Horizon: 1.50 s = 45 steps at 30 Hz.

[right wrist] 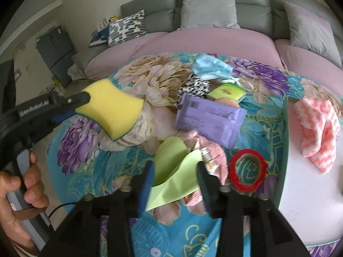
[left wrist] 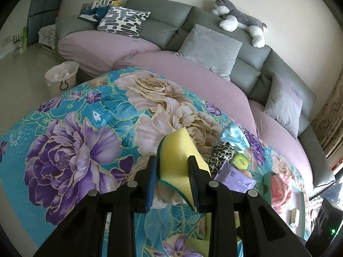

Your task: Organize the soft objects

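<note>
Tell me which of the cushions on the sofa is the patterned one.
The white cushion with dark blotches, at the sofa's left end. The other two cushions are plain grey.

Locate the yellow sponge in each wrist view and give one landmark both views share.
Left wrist: yellow sponge at lower centre, clamped in the left claw.
Right wrist: same sponge at middle left, held above the floral cloth.
Shared landmark: purple packet.

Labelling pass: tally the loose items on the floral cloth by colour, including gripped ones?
Yellow: 1, sponge
Green: 2, cloth, packet
Purple: 1, wipes pack
Blue: 1, face mask
Black-white: 1, scrunchie
Red: 1, tape roll
Pink: 1, towel
Total: 8
</note>
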### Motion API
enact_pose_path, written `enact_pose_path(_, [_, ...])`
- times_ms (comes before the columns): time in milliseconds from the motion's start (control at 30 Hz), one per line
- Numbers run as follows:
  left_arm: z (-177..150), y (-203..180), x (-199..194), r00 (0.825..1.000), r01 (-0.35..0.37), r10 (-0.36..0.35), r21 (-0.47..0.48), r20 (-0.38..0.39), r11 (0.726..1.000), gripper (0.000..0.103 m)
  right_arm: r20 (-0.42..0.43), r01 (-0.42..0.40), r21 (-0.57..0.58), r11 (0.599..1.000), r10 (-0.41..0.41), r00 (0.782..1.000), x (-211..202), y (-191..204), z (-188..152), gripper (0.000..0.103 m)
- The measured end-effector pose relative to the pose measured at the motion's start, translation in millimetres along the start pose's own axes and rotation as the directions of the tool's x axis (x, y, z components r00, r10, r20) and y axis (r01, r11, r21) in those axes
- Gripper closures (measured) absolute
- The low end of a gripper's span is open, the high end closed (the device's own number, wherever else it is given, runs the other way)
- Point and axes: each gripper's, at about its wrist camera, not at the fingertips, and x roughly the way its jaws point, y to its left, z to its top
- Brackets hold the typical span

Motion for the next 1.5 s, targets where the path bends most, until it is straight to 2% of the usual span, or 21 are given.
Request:
enact_pose_path(400, [-2.0, 8.4, 5.9, 1.000, -0.005, 0.004, -0.029, -0.023, 1.000, 0.073, -0.102, -0.026, -0.070, 0.997, 0.019, 0.995, 28.1, 24.0, -13.6, 0.056])
enact_pose_path(667, [-4.2, 12.2, 13.7, 0.999, -0.009, 0.007, -0.043, -0.046, 0.999, 0.073, -0.149, 0.021, -0.094, 0.995, -0.035, 0.988, 51.7, 25.3, -22.9, 0.077])
enact_pose_path(733, [-4.7, 13.5, 14.4, 0.999, -0.010, 0.007, -0.047, -0.048, 0.999, 0.073, -0.148, 0.036, -0.099, 0.994, -0.051, 0.988, 53.3, 24.5, -23.5, 0.088])
enact_pose_path(800, [-4.8, 14.0, 15.1, 0.999, -0.011, 0.008, -0.048, -0.050, 0.999, 0.073, -0.145, 0.041, -0.099, 0.994, -0.055, 0.988, 53.2, 23.7, -23.4, 0.092])
enact_pose_path(1000, [-4.4, 13.3, 14.3, 0.999, -0.011, 0.008, -0.047, -0.046, 0.999, 0.073, -0.115, 0.020, -0.081, 0.997, -0.029, 0.993, 42.1, 19.3, -19.4, 0.097])
enact_pose_path(1133, [-3.0, 12.0, 9.5, 1.000, -0.006, 0.005, -0.045, -0.031, 0.999, 0.073, -0.064, -0.003, -0.059, 0.998, 0.000, 0.998, 24.3, 16.4, -13.3, 0.097])
enact_pose_path(1333, [1.5, 6.7, -4.4, 1.000, 0.020, -0.019, -0.038, 0.021, 0.999, 0.073, 0.032, -0.036, -0.032, 0.999, 0.037, 0.999, -6.5, 12.1, -2.5, 0.097])
enact_pose_path(1500, [4.8, -2.1, -18.2, 0.996, 0.047, -0.046, -0.019, 0.072, 0.999, 0.073, 0.107, -0.035, 0.003, 0.999, 0.034, 0.994, -24.8, 4.4, 5.6, 0.097])
